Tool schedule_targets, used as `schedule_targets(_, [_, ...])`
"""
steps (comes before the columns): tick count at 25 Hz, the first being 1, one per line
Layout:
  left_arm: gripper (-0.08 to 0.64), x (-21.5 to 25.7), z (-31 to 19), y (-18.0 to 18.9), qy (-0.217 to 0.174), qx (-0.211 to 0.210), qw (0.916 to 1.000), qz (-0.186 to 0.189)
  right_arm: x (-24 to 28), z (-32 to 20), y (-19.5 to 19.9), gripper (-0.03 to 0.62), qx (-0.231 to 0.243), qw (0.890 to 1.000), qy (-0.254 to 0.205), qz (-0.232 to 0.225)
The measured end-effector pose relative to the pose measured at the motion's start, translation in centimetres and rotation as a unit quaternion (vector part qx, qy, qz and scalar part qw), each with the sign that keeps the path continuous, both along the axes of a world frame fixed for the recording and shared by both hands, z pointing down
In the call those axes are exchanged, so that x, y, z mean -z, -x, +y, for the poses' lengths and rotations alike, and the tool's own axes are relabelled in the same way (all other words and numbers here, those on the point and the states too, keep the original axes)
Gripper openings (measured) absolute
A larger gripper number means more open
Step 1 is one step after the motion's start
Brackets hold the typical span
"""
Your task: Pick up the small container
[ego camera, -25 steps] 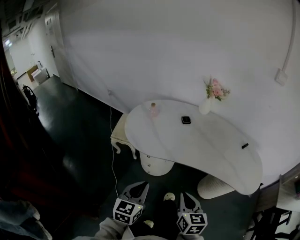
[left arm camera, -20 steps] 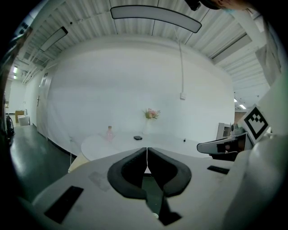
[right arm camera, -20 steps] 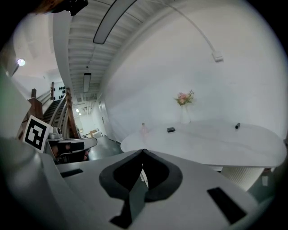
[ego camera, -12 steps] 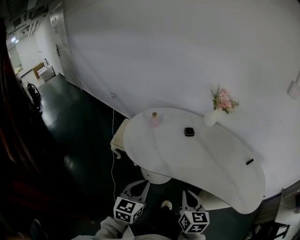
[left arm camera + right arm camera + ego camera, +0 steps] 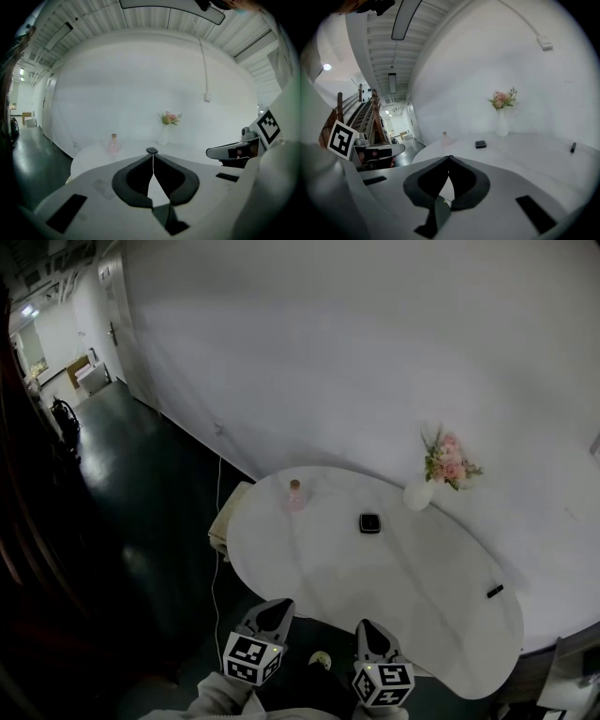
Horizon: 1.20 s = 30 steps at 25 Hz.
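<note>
The small container point(image 5: 370, 522) is a flat black box on the white curved table point(image 5: 394, 587), toward its far side. It is also visible straight ahead of the left jaws point(image 5: 152, 150) and ahead of the right jaws point(image 5: 480, 144). My left gripper point(image 5: 275, 605) and right gripper point(image 5: 366, 626) hang side by side at the table's near edge, well short of the container. Both are shut and hold nothing: the jaw tips of the left gripper point(image 5: 153, 155) and of the right gripper point(image 5: 449, 158) meet.
A pink bottle point(image 5: 295, 493) stands at the table's far left. A white vase with pink flowers point(image 5: 418, 493) stands by the wall. A small black object point(image 5: 494, 592) lies near the right end. A low white bench point(image 5: 225, 521) and a cable point(image 5: 217, 549) are left of the table.
The table and its objects have slid lower in the head view, so I am nearer to it. Both grippers stay shut at the bottom of the view.
</note>
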<state>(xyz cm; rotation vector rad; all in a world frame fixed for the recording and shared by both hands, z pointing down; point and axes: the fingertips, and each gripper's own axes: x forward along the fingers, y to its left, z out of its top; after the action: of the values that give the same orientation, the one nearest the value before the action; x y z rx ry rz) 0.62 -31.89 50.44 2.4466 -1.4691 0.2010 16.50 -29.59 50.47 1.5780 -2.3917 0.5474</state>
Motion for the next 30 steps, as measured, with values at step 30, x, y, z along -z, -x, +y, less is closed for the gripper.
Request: schedule_targets(30, [0.017,-1.5,-6.5,-1.0,0.002,0.119,0.9927,-0.018,-2.4,-9.4,-0.2,0.049,0.118,0.993,0.014,-0.021])
